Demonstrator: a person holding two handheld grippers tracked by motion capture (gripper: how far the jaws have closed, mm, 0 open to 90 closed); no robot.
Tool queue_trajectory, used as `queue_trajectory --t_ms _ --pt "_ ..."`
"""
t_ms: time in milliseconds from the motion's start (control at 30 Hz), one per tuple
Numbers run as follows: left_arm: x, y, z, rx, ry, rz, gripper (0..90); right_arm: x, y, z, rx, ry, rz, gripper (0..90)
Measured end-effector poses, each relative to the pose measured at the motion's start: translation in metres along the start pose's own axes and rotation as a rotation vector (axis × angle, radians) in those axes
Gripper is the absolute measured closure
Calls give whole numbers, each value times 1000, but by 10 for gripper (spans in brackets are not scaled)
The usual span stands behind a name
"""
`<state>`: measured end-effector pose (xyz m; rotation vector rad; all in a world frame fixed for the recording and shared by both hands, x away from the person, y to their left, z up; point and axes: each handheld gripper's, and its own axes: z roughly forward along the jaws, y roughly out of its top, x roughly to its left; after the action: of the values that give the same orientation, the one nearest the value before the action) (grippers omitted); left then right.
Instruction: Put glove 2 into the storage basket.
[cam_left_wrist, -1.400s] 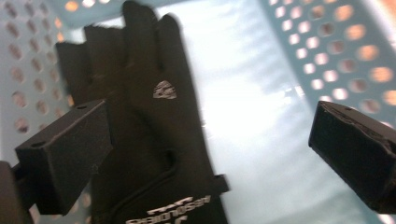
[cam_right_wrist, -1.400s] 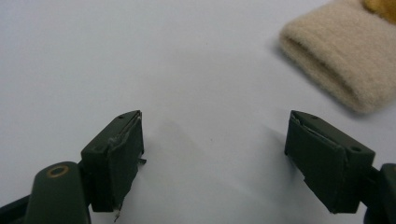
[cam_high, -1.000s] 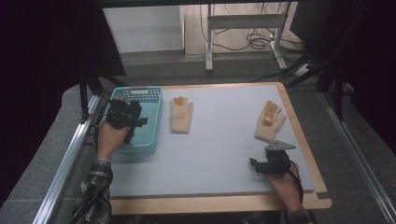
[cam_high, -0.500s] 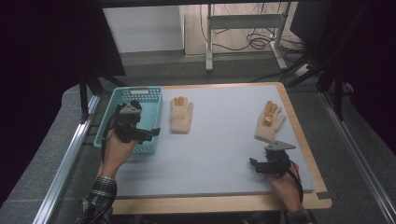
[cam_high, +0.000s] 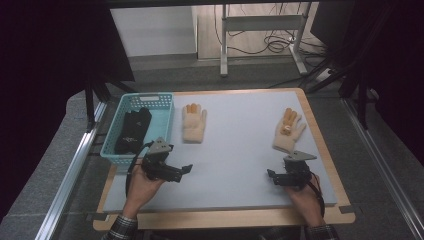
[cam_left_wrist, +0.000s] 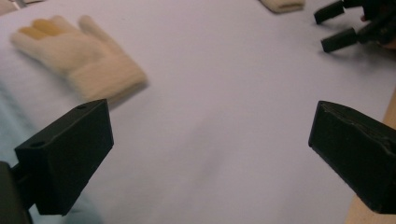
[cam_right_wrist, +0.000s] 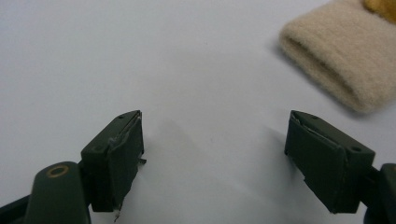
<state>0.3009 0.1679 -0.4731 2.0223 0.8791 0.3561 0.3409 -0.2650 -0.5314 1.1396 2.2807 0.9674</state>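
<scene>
Low in the frame, the left gripper (cam_high: 184, 169) hung over the pale mat (cam_high: 235, 150) with its jaws spread wide and empty. At lower right, the right gripper (cam_high: 270, 175) was spread open too. Farther up lay two cream gloves (cam_high: 194, 123) (cam_high: 289, 131), well apart. At upper left, a black glove (cam_high: 132, 130) sat inside the blue basket (cam_high: 165, 117).

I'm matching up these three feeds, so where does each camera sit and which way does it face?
High view: above the person's side, looking forward and down on the table; both hands and grippers show.
Left gripper view: rides the left gripper, looking across the table at the left glove; its open jaws show.
Right gripper view: rides the right gripper, low over the table beside the right glove.
Shared: the left gripper view and high view both show the right gripper.
</scene>
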Motion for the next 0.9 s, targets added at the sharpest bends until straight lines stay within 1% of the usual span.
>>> queue_trajectory --t_ms 100,200,233,300,367,400,467,500,600,733,767,833,900 --pt "-11 -11 13 16 -3 23 4 0 0 0 0 0 0 194" --pt "-15 -20 23 32 -1 20 3 0 0 0 1 0 0 194" --pt "-16 -25 28 45 5 22 3 0 0 0 1 -1 0 194" --pt "-17 -33 34 73 36 36 2 0 0 0 1 -1 0 194" --pt "-16 -41 38 95 52 34 2 0 0 0 1 0 0 194" --pt "-15 -44 40 115 65 33 2 0 0 0 1 0 0 194" --pt "-15 -48 41 144 91 43 2 0 0 0 1 -1 0 194" --pt "-15 -50 40 148 104 44 2 0 0 0 1 -1 0 194" --pt "-13 -56 38 158 102 17 2 0 0 0 1 0 0 194" --pt "-10 -64 40 181 120 7 2 0 0 0 0 0 -2 199" --pt "-9 -67 40 180 117 4 2 1 0 0 -3 -2 -4 199" --pt "-5 -67 40 181 102 -31 6 2 0 -1 -9 -14 -12 204" --pt "-4 -67 40 185 94 -39 2 4 0 -2 -15 -21 -26 216"
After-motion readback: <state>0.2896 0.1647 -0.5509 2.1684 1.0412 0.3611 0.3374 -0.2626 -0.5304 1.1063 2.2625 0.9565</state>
